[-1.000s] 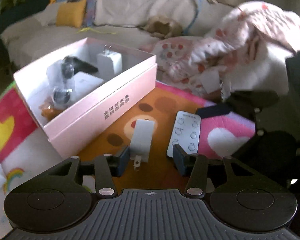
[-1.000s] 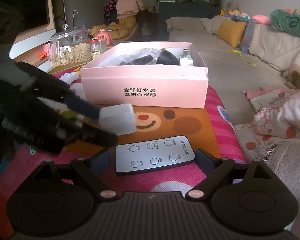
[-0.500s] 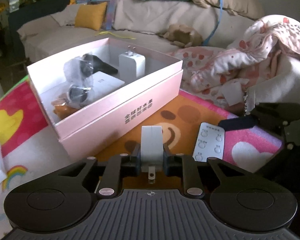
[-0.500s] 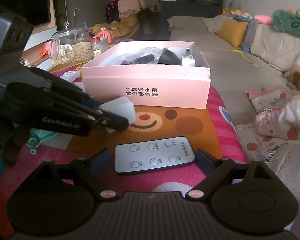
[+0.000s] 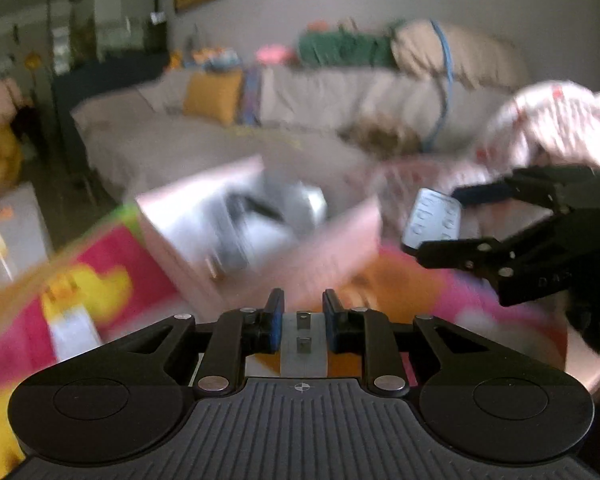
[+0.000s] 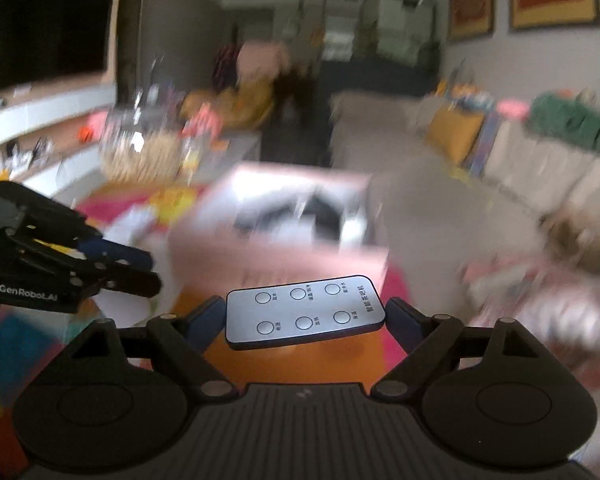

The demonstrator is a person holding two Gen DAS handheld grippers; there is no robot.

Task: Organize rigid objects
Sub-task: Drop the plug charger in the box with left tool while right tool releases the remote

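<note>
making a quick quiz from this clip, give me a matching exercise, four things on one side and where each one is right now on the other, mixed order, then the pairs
Things:
1. white charger
2. remote
3. pink box
4. yellow cushion

Places:
A. on the sofa
B. between the right claw's fingers
C. on the colourful mat, open
D. between the left claw's fingers

Pairs: 1-D, 2-B, 3-C, 4-A

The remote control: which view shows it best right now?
The right wrist view. The remote control sits sharp and face-up between the right gripper fingers, all six buttons visible. The left wrist view shows it small, tilted and partly blurred, held off to the right.
</note>
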